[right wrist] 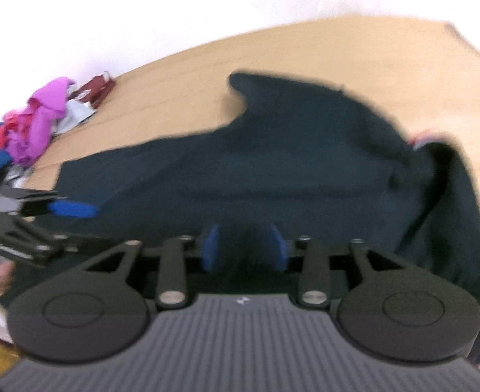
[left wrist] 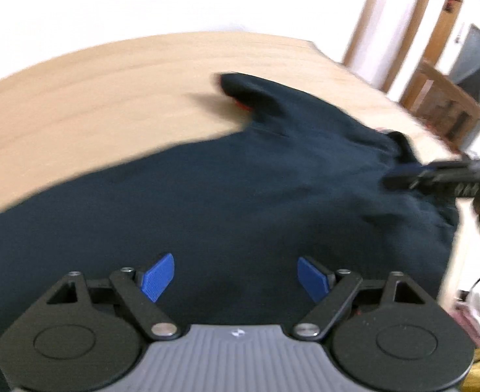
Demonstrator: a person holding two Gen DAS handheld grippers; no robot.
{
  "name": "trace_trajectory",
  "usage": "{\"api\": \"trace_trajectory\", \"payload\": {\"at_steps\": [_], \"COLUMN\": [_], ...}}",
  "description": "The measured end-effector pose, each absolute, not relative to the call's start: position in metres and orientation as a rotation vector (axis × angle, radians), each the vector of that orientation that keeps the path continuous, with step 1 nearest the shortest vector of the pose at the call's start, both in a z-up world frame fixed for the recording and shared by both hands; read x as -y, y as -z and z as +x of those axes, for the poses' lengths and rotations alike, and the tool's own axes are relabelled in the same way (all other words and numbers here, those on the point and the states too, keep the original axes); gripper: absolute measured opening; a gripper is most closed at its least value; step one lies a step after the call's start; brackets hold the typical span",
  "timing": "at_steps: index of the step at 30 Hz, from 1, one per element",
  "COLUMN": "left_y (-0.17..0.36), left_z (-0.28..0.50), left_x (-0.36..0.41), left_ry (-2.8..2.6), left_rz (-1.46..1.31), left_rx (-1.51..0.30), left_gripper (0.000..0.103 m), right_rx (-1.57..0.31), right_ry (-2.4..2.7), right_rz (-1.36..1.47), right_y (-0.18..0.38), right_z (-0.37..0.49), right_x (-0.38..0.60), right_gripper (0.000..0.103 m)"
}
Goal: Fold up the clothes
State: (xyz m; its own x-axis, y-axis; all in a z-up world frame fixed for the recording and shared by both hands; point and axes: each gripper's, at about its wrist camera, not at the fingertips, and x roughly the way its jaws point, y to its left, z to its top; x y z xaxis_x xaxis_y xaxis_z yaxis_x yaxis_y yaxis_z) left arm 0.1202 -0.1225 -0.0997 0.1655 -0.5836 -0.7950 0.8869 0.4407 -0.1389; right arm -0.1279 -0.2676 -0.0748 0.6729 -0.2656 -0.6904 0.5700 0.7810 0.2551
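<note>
A dark navy garment, judged soft, limp and best taken by hem or sleeve edge, is spread on the wooden table, with the left gripper spread wide and the right gripper parted, both empty above it.

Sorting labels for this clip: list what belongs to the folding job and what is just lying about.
Job:
dark navy garment, spread on the wooden table
left gripper, open over it
right gripper, fingers apart, cloth between

Lying about:
pile of pink, purple and blue clothes
maroon item
wooden chair
</note>
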Motion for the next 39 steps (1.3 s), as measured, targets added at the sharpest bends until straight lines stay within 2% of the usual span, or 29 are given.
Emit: {"api": "trace_trajectory", "payload": {"at_steps": [2, 6, 11, 18, 20, 22, 24, 26, 27, 28, 29, 30, 31, 32, 33, 34, 35, 39], "left_y": [0.097, 0.096, 0.109, 0.119, 0.120, 0.120, 0.121, 0.122, 0.123, 0.121, 0.119, 0.117, 0.115, 0.113, 0.112, 0.111, 0.110, 0.094], "left_z": [0.142, 0.186, 0.241, 0.269, 0.266, 0.269, 0.274, 0.279, 0.282, 0.281, 0.280, 0.279, 0.278, 0.278, 0.279, 0.279, 0.276, 0.255], "left_x": [0.119, 0.109, 0.106, 0.141, 0.150, 0.154, 0.156, 0.157, 0.157, 0.153, 0.150, 0.147, 0.144, 0.141, 0.138, 0.135, 0.132, 0.123], "left_ry": [1.017, 0.873, 0.789, 0.952, 0.995, 1.006, 1.007, 1.008, 1.009, 1.027, 1.045, 1.047, 1.048, 1.049, 1.045, 1.041, 1.034, 1.096], "left_rz": [0.429, 0.431, 0.432, 0.644, 0.724, 0.748, 0.735, 0.723, 0.715, 0.686, 0.657, 0.633, 0.609, 0.584, 0.549, 0.515, 0.511, 0.541], "left_rx": [-0.887, -0.873, -0.947, -0.958, -0.939, -0.940, -0.969, -0.998, -1.012, -1.012, -1.012, -1.006, -1.001, -0.996, -1.013, -1.028, -1.017, -0.915], "left_gripper": [0.085, 0.085, 0.085, 0.085, 0.089, 0.100, 0.102, 0.102, 0.095, 0.083, 0.077, 0.063, 0.037, 0.023, 0.011, 0.010, 0.009, 0.008], "right_rx": [-0.686, -0.708, -0.755, -0.853, -0.876, -0.897, -0.902, -0.894, -0.889, -0.882, -0.876, -0.864, -0.852, -0.840, -0.826, -0.813, -0.799, -0.723], "right_ry": [0.500, 0.436, 0.320, 0.161, 0.125, 0.101, 0.089, 0.094, 0.098, 0.104, 0.110, 0.114, 0.119, 0.124, 0.131, 0.139, 0.146, 0.179], "right_rz": [0.414, 0.271, 0.183, 0.083, 0.058, 0.042, 0.042, 0.057, 0.062, 0.061, 0.057, 0.051, 0.046, 0.042, 0.046, 0.050, 0.054, 0.000], "right_y": [0.067, 0.058, 0.068, 0.096, 0.101, 0.105, 0.108, 0.109, 0.111, 0.112, 0.114, 0.115, 0.116, 0.117, 0.114, 0.112, 0.109, 0.084], "right_z": [-0.116, -0.069, -0.004, 0.047, 0.052, 0.057, 0.058, 0.058, 0.059, 0.059, 0.059, 0.059, 0.059, 0.058, 0.056, 0.054, 0.052, 0.029], "right_x": [0.284, 0.327, 0.372, 0.392, 0.393, 0.395, 0.398, 0.400, 0.401, 0.400, 0.399, 0.397, 0.395, 0.393, 0.393, 0.393, 0.392, 0.373], "right_gripper": [0.046, 0.057, 0.057, 0.057, 0.057, 0.057, 0.057, 0.062, 0.067, 0.069, 0.070, 0.070, 0.069, 0.058, 0.036, 0.032, 0.017, 0.015]}}
